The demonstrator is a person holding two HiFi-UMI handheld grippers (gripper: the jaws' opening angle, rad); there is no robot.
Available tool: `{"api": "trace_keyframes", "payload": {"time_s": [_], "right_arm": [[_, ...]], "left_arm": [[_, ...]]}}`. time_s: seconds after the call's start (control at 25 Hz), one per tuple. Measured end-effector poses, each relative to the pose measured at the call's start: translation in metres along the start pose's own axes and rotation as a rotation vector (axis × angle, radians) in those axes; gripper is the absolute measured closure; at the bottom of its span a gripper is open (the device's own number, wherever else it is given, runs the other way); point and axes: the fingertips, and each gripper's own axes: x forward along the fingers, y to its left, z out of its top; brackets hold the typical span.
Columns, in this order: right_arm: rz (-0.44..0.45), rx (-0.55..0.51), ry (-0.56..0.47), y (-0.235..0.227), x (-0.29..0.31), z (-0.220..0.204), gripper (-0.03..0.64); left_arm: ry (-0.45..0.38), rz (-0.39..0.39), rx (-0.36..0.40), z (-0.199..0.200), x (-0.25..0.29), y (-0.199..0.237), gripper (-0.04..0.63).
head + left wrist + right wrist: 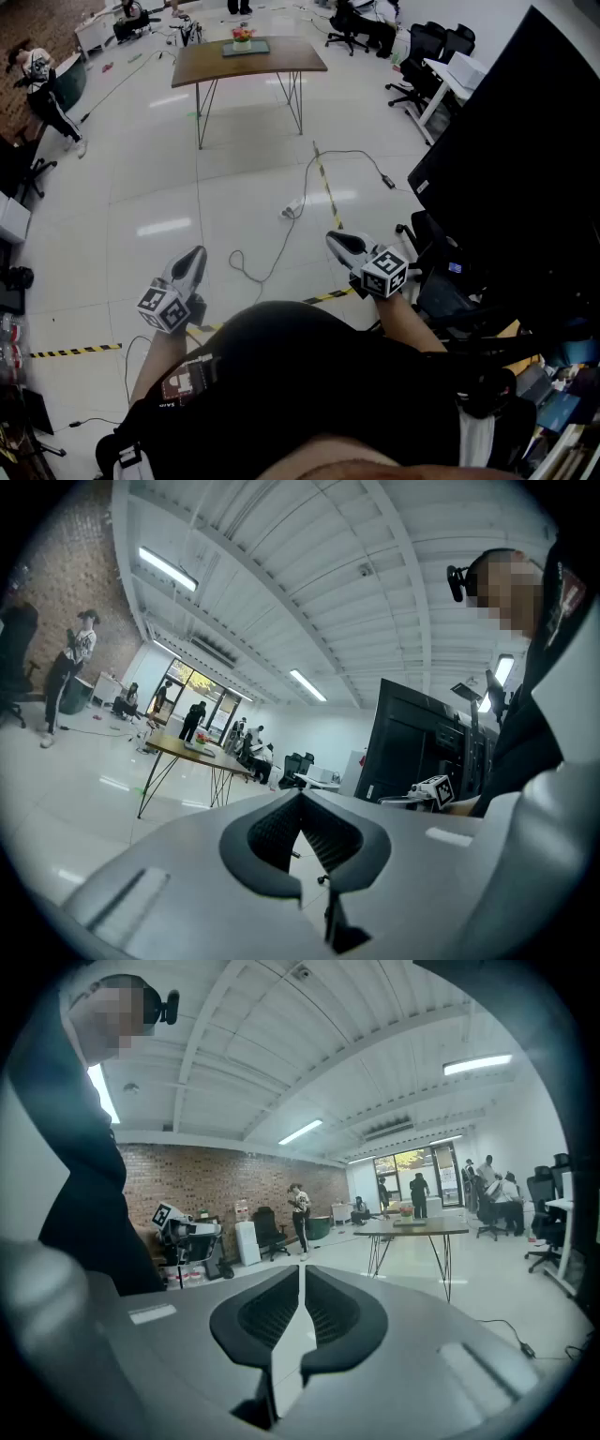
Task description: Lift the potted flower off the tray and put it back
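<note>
The potted flower (242, 36) stands on a grey tray (255, 48) on a brown table (281, 64) far across the room. In the left gripper view the potted flower (200, 737) is a small red spot on the table (178, 750). The right gripper view shows the potted flower (406, 1210) on the table (417, 1227), also far away. My left gripper (195, 255) and right gripper (336, 240) are held close to my body, well short of the table. Both are shut with nothing between the jaws, as the left gripper (302, 799) and right gripper (301, 1274) show in their own views.
Cables (281, 211) and yellow-black tape (328, 192) lie on the white floor between me and the table. A big black screen (525, 169) stands close on my right. Office chairs (431, 42) are at the far right, and a person (42, 80) at the far left.
</note>
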Motion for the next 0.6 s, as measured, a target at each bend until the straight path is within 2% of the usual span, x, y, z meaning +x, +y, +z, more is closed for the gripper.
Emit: {"api": "trace_keyframes", "payload": {"time_s": [0.44,0.6], "right_arm": [[-0.034,-0.010,-0.012,-0.001,0.116,0.045,0.583],[-0.014,-0.026,0.011,-0.020,0.138,0.049,0.583]], "left_arm": [[-0.021,-0.041,0.003,0.052,0.015,0.120,0.601],[0.000,-0.045,-0.004,0.059,0.042,0.132,0.601]]}}
